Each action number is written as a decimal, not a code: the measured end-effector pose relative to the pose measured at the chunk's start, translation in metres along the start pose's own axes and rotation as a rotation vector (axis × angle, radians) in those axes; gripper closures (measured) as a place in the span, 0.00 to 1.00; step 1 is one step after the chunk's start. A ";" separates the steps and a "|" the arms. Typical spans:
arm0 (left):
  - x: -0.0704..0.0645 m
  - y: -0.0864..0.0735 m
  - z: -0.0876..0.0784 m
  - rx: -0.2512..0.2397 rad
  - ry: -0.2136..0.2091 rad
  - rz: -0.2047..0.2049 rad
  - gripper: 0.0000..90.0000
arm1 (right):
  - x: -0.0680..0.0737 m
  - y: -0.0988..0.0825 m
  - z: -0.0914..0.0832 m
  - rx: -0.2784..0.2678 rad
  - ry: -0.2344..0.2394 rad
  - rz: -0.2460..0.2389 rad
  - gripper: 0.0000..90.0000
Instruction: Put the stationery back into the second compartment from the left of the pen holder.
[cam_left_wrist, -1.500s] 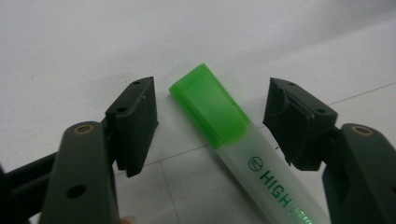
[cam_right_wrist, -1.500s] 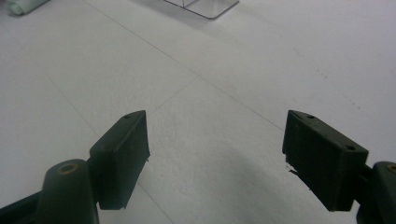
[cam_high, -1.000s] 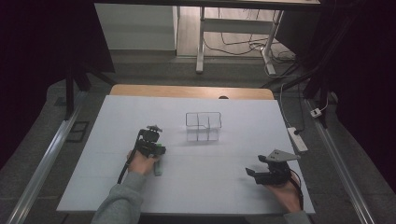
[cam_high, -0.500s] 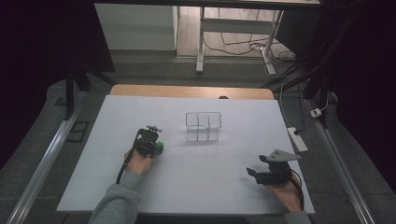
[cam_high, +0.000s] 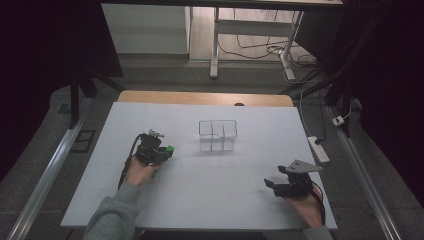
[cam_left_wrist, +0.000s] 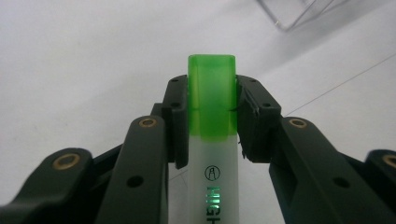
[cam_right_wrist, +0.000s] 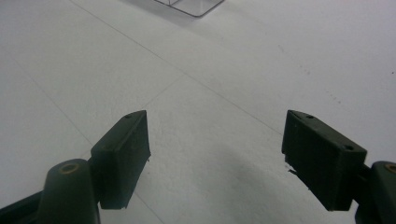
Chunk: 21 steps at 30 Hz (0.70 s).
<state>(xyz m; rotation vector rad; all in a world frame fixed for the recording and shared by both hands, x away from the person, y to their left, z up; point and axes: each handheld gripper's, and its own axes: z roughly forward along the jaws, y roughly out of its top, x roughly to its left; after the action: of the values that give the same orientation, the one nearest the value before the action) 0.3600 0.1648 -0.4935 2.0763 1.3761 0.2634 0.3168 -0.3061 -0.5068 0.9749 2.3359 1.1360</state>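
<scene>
A green-capped highlighter (cam_left_wrist: 211, 112) with a white barrel sits clamped between the jaws of my left gripper (cam_left_wrist: 211, 100); its cap pokes out past the fingertips. From above, that left gripper (cam_high: 165, 151) is on the left part of the white table, and the green cap (cam_high: 170, 148) points right toward a clear plastic divided box (cam_high: 217, 135). My right gripper (cam_high: 274, 185) rests near the front right of the table. Its jaws stand wide apart over bare table, as the right gripper view (cam_right_wrist: 215, 154) shows, with nothing between them.
The white table top (cam_high: 210, 195) has a wooden strip along its far edge (cam_high: 200, 97). A power strip (cam_high: 320, 149) lies off the right side. A corner of the clear box (cam_left_wrist: 299, 11) appears ahead of the left gripper.
My left gripper has turned and shifted slightly right, so the green cap now points toward the clear box. The right gripper has barely moved.
</scene>
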 end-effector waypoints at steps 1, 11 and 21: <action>0.001 0.000 -0.003 -0.010 -0.008 0.005 0.74 | 0.000 0.000 0.000 0.000 0.000 0.000 0.26; 0.007 0.002 -0.020 -0.107 -0.084 0.037 0.74 | 0.001 0.002 -0.001 -0.006 -0.010 -0.003 0.26; 0.011 0.003 -0.034 -0.186 -0.139 0.054 0.74 | 0.002 0.002 -0.002 -0.012 -0.005 0.002 0.26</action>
<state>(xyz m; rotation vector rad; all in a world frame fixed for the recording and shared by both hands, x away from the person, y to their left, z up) 0.3503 0.1869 -0.4669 1.9410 1.1692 0.2546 0.3153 -0.3049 -0.5037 0.9757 2.3223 1.1455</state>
